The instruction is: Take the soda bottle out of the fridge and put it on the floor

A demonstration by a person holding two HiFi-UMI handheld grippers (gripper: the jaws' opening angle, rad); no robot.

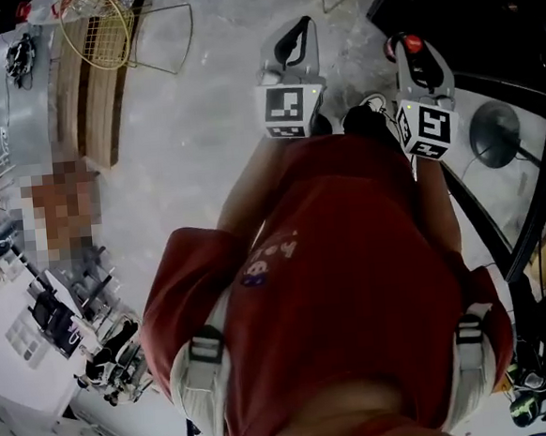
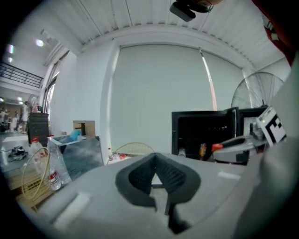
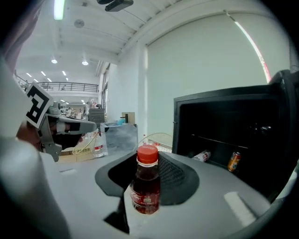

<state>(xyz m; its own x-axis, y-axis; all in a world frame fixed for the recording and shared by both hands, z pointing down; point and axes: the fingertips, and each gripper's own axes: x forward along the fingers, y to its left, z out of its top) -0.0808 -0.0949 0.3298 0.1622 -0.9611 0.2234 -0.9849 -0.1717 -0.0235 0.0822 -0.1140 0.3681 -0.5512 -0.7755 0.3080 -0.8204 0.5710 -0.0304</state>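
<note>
Brown soda with a red cap: the soda bottle (image 3: 145, 184) is out of the open fridge (image 3: 233, 126) and sits in my right gripper (image 3: 150, 161), whose jaws squeeze its sides. It stands straight up, cap at 12 o'clock and bottom at 6 o'clock, so I think I only need to go down and keep it from tipping. The fridge is at 2 o'clock from this claw, with a can (image 3: 233, 161) inside. My left gripper (image 2: 155, 161) is at 9 o'clock of the right one, its jaws pressed together on nothing, so the right hand does the job. In the head view, bare grey floor (image 1: 217, 104) lies at 10 o'clock of the grippers. A shoe (image 1: 375, 112) shows between them and a round fan stand (image 1: 494, 135) is at 3 o'clock, so I would keep away from those.
</note>
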